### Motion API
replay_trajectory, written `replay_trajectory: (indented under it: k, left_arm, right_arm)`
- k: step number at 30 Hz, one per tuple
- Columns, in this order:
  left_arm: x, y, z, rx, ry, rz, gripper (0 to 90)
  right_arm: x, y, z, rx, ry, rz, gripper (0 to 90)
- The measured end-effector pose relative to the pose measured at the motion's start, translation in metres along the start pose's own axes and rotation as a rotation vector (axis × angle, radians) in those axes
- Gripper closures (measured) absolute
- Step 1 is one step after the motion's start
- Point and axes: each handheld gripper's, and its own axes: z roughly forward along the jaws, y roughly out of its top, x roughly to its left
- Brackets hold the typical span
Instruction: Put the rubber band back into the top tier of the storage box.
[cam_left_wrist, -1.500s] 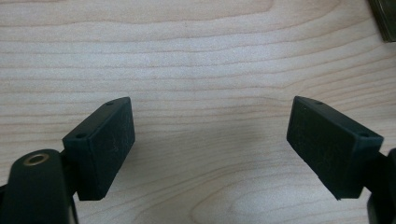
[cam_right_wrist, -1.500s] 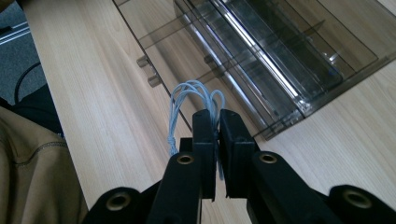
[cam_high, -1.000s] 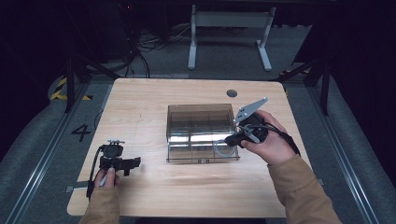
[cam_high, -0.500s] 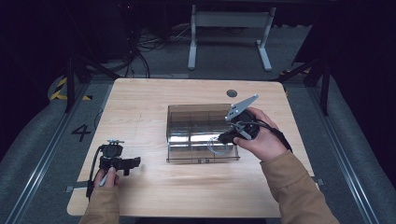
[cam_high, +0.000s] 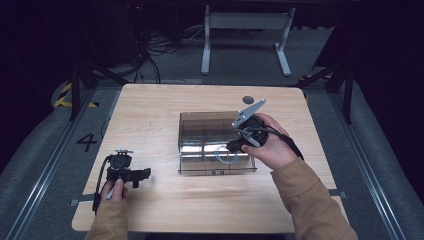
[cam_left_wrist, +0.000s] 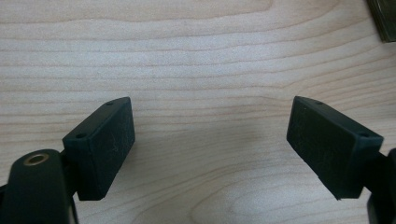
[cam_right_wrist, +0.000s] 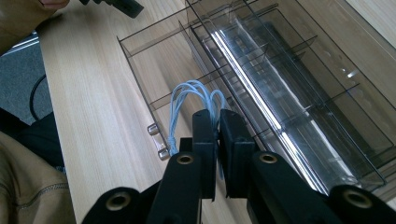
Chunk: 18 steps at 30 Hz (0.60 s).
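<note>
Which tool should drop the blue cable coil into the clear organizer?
Right. The right tool is shut on the blue cable coil above the organizer. The left tool is open over bare table.

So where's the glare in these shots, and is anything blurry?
Right gripper view: a bright streak of glare runs along the clear smoked-plastic compartment box; the near black jaws look soft. High view: dim surroundings, light wooden table evenly lit. Left gripper view: soft shadows under the open jaws.
</note>
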Motion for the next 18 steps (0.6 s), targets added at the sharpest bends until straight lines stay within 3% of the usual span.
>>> replay_trajectory:
  k: [18]
  left_arm:
    - [0.004, -0.004, -0.003, 0.004, 0.005, -0.007, 16.0]
  right_arm:
    - [-0.006, 0.011, 0.029, 0.038, 0.022, -0.001, 85.7]
